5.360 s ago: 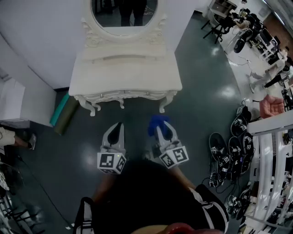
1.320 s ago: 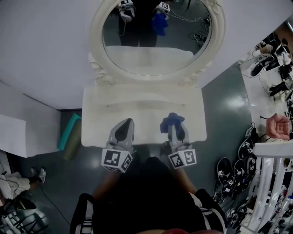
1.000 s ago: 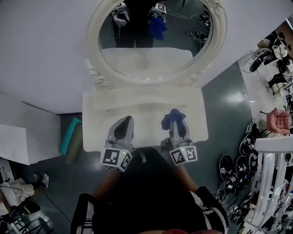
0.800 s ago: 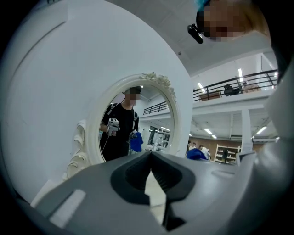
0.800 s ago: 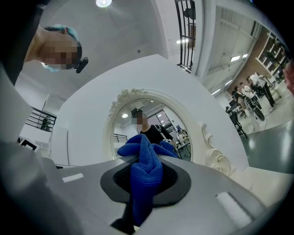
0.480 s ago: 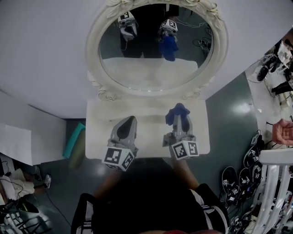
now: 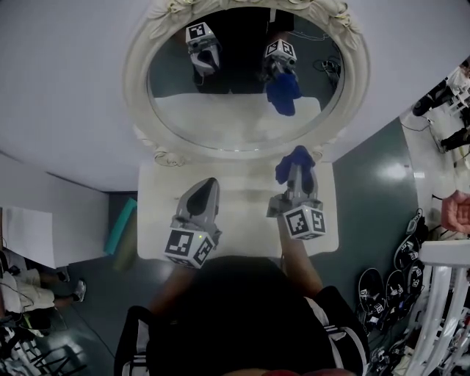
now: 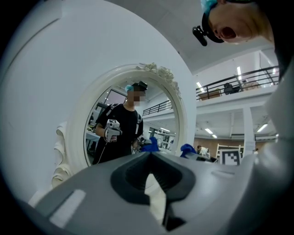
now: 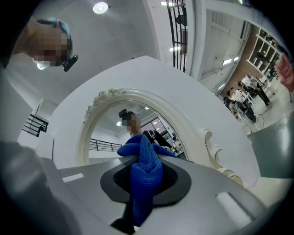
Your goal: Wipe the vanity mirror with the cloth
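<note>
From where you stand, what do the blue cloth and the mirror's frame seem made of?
Cloth: soft, matte knit or microfibre; fine ribbed texture, bunched folds. Mirror frame: cream-white painted look with carved scrolls; wood or moulded resin, I cannot tell which.

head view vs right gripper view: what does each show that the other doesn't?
Head view only: left gripper over the vanity top, and the person's torso. Right gripper view only: ceiling light, dark railing, and a close look at the jaws shut on the blue cloth. Both: right gripper, blue cloth, white-framed oval mirror.
</note>
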Available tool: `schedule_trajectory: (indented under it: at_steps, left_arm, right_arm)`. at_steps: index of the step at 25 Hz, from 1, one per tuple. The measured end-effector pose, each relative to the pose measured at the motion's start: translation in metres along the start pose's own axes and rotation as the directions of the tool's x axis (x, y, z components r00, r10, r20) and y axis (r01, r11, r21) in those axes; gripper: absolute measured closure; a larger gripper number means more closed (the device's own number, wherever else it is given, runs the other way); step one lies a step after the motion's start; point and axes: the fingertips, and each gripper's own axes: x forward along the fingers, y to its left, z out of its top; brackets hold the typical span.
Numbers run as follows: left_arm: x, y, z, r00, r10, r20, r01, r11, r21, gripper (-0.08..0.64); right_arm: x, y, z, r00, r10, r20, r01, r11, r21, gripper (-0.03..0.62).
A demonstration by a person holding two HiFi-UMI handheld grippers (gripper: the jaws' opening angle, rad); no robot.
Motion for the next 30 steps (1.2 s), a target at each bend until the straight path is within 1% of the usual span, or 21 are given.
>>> schedule_trajectory:
  at_steps: [2, 6, 11, 17, 22, 28, 30]
  left_arm:
    - [0.004, 0.000, 0.004, 1.000, 0.002, 0.009, -0.003, 1.000, 0.001, 0.552]
    - [0.005, -0.014, 0.018, 1.000, 0.002, 0.023, -0.002, 1.000, 0.009, 0.552]
    - [0.026, -0.004, 0.022, 1.000, 0.010, 0.016, -0.011, 1.000, 0.006, 0.551]
    - [0.046, 0.006, 0.024, 1.000, 0.009, -0.001, -0.009, 1.000, 0.005, 0.552]
    - [0.063, 0.016, 0.034, 1.000, 0.000, -0.023, 0.000, 1.000, 0.000, 0.552]
    - [0.058, 0.009, 0.033, 1.000, 0.006, -0.025, -0.006, 1.000, 0.002, 0.552]
    - [0.054, 0.003, 0.036, 1.000, 0.009, -0.021, -0.009, 1.000, 0.003, 0.552]
  right_arm:
    - [0.010, -0.003, 0.008, 1.000, -0.001, 0.018, 0.001, 1.000, 0.001, 0.548]
    - [0.020, -0.012, 0.036, 0.999, -0.019, 0.051, 0.018, 1.000, 0.023, 0.548]
    - [0.048, -0.029, 0.038, 0.997, -0.053, 0.061, 0.049, 0.996, 0.068, 0.548]
    - [0.068, -0.043, 0.044, 0.992, -0.084, 0.095, 0.073, 0.990, 0.119, 0.548]
    - [0.098, -0.045, 0.057, 0.988, -0.103, 0.118, 0.084, 0.983, 0.160, 0.548]
    - [0.096, -0.048, 0.071, 0.984, -0.097, 0.149, 0.071, 0.982, 0.175, 0.548]
    - [0.091, -0.047, 0.083, 0.982, -0.090, 0.168, 0.059, 0.982, 0.180, 0.548]
